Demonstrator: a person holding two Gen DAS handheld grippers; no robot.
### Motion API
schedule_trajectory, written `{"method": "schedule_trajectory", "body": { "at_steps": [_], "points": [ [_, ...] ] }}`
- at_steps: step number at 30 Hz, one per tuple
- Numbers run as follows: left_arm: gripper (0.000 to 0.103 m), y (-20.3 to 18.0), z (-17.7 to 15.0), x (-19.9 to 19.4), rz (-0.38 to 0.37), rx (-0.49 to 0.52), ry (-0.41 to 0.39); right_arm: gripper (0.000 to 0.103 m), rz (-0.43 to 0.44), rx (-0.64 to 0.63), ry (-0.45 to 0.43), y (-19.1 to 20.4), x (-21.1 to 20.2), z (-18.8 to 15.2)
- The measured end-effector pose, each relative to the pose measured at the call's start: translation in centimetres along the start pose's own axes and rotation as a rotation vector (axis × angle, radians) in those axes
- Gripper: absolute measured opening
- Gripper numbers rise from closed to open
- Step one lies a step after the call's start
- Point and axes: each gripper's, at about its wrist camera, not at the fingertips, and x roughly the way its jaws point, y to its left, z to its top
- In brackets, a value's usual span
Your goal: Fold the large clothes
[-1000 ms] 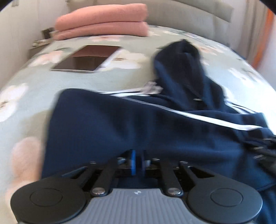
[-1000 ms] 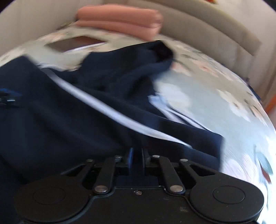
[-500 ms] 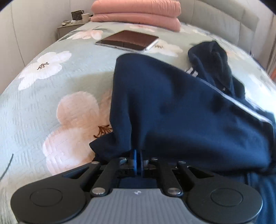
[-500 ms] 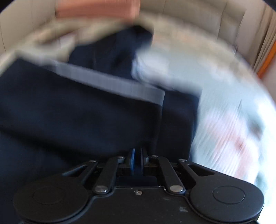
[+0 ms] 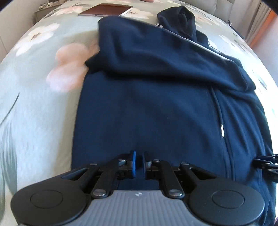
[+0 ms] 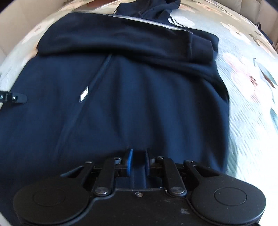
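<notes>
Navy hoodie (image 5: 156,107) spread on the bed (image 5: 34,104), sleeve folded across its far part. Left gripper (image 5: 138,164) and right gripper (image 6: 138,162), jaws just parting, apparently released, sit at its near hem.

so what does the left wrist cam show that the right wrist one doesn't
Only the left wrist view: the tablet at the bed's far end, and the right gripper's tip at the right edge.

Only the right wrist view: the sleeve cuff folded across the top, and the left gripper's tip at the left edge.

Both: the navy hoodie on the floral bedspread, with its zip pull.
</notes>
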Motion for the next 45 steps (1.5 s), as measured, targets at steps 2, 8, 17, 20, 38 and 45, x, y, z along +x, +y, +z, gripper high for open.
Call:
{"method": "schedule_trajectory", "body": {
  "at_steps": [2,8,17,20,38,45],
  "points": [
    [0.011,0.7,-0.5,-0.6,0.006,-0.009,0.02,0.028,-0.003,0.009,0.041,-0.7,-0.6,-0.8],
    [0.011,-0.6,1.7,-2.6,0.061,0.108,-0.045,0.039,0.112,0.081,0.094,-3.6,-0.9,2.2],
    [0.021,-5.3,9.0,1.7,-0.015,0.098,-0.229,0.053,0.089,0.047,-0.414,-4.8,-0.6,18.4],
    [0.021,-5.6,10.3,3.7,-0.028,0.048,-0.245,0.06,0.06,0.086,-0.541,-5.7,0.9,23.9],
    [0.023,-3.8,12.1,7.2,-0.144,0.024,-0.182,0.078,0.004,0.173,-0.5,-14.8,15.7,50.8],
    [0.023,-3.3,12.5,7.0,-0.16,0.01,-0.169,0.034,0.098,0.172,-0.403,-14.9,18.6,53.6]
  ]
}}
